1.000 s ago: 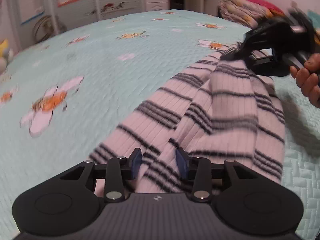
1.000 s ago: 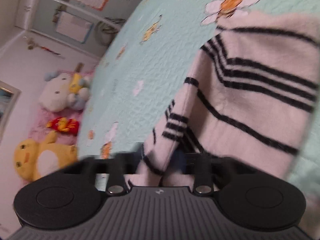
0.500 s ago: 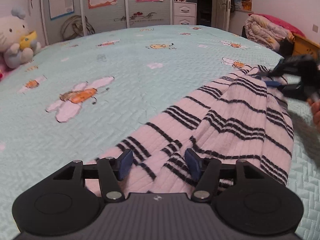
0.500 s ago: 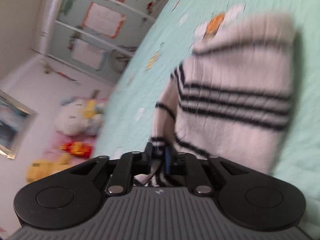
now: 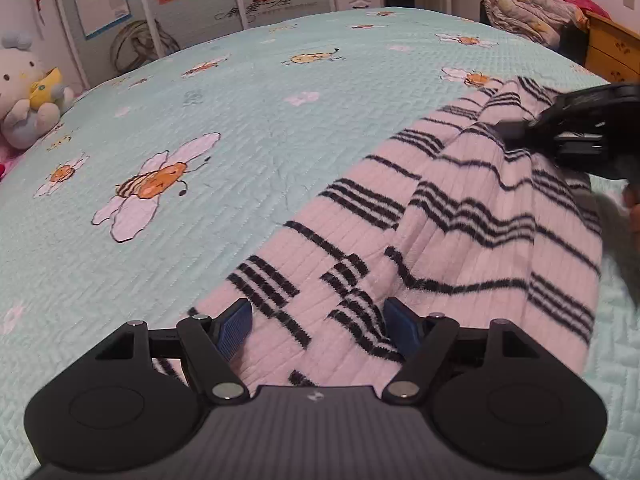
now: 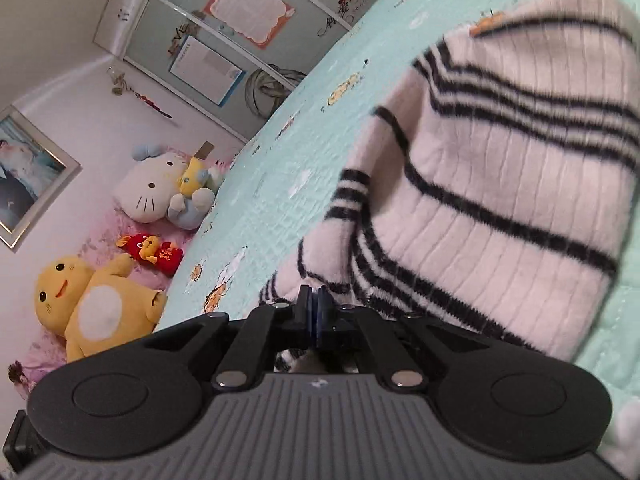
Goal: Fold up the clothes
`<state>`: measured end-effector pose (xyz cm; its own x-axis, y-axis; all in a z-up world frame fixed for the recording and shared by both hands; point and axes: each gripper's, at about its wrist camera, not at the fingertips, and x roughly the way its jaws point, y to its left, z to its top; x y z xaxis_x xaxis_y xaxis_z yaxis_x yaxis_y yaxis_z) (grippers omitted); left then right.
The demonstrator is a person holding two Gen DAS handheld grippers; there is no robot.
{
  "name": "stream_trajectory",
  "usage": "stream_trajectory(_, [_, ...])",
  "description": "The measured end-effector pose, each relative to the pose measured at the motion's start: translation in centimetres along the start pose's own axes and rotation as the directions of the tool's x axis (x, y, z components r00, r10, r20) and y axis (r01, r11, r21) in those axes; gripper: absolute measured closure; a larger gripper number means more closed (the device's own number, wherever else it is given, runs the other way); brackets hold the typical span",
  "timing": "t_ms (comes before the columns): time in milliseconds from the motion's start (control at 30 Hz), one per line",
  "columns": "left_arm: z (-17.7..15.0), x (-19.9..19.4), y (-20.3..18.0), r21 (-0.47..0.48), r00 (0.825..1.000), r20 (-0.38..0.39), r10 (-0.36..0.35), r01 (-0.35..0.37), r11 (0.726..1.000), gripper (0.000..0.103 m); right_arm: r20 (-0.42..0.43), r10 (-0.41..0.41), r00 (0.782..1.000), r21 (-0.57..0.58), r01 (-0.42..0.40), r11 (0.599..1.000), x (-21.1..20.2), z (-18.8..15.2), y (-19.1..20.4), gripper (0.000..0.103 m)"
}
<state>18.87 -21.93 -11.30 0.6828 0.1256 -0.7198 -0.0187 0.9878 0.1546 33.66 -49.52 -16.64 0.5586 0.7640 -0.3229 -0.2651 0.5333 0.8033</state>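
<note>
Only right tool (image 6: 314,312) pinches sweater (image 6: 500,200).

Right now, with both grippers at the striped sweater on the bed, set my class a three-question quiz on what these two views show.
1. True or false: the left gripper is shut on the sweater.
2. The right gripper is: A) open above the bed; B) shut on a sweater edge; C) holding a plush toy.
3. Fill in: the sweater is pale pink with dark ____.

Key:
1. False. Its fingers stand apart, with the sweater lying between them.
2. B.
3. stripes.
</note>
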Motion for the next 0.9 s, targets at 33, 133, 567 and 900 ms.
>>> stream_trajectory(33, [0.2, -0.5, -0.2, 0.002, 1.000, 0.002, 0.009, -0.009, 1.000, 0.033, 0.017, 0.023, 1.000, 0.013, -0.023, 1.000, -0.8, 0.1, 0.1, 0.093])
stream_trajectory(133, [1.5, -2.8, -0.6, -0.010, 0.999, 0.041, -0.025, 0.026, 1.000, 0.038, 0.153, -0.012, 0.988, 0.067, 0.002, 0.998, -5.7, 1.0, -1.4, 0.067])
stream_trajectory(567, [20.4, 7.7, -7.9, 0.050, 0.893, -0.008, -0.450, 0.450, 0.892, 0.037, 0.209, -0.237, 0.949, 0.191, 0.198, 0.961, -10.9, 4.2, -9.1, 0.045])
stream_trajectory(900, [24.0, 13.9, -13.5, 0.065, 0.824, -0.102, -0.558, 0.565, 0.823, 0.041, 0.247, -0.229, 0.941, 0.130, 0.202, 0.971, -10.4, 4.2, -9.0, 0.044])
